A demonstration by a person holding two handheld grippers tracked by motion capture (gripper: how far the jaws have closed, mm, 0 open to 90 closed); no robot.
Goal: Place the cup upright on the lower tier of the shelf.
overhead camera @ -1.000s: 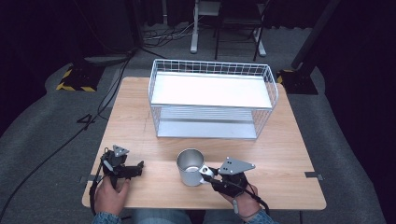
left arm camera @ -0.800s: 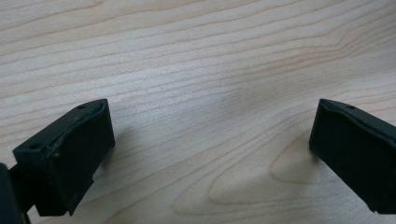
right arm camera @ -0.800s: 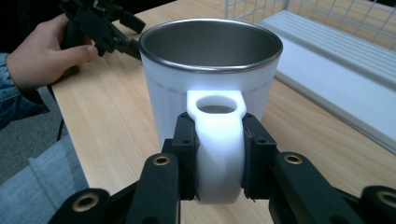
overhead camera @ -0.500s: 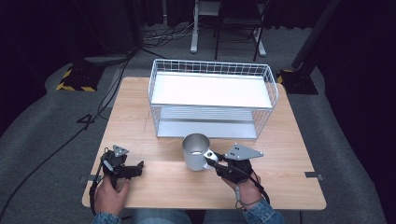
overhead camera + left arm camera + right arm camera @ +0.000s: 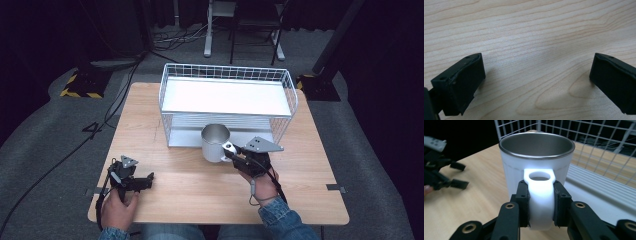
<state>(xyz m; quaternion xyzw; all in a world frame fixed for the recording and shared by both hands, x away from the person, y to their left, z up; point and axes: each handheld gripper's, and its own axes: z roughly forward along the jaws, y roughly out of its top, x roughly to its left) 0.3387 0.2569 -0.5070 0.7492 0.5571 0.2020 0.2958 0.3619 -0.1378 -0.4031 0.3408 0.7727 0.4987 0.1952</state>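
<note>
A metal mug [image 5: 215,142] with a white handle [image 5: 541,195] hangs upright just in front of the white wire rack [image 5: 227,102]. My right gripper [image 5: 231,151] is shut on that handle, its pads [image 5: 522,202] pressing both sides. In the right gripper view the mug [image 5: 536,160] shows an empty steel inside, with the rack [image 5: 599,157] close behind it. My left gripper [image 5: 145,180] rests near the table's front left corner, pointing right. Its jaws stand wide open over bare wood [image 5: 534,62] with nothing between them.
The wooden table [image 5: 165,200] carries the two-level rack at its back middle. Dark floor, cables [image 5: 60,155] and chair legs [image 5: 240,35] surround the table. In the right gripper view the left gripper [image 5: 441,173] lies off to the left.
My right gripper has carried the mug up and away from me toward the rack. The left gripper has stayed where it was.
</note>
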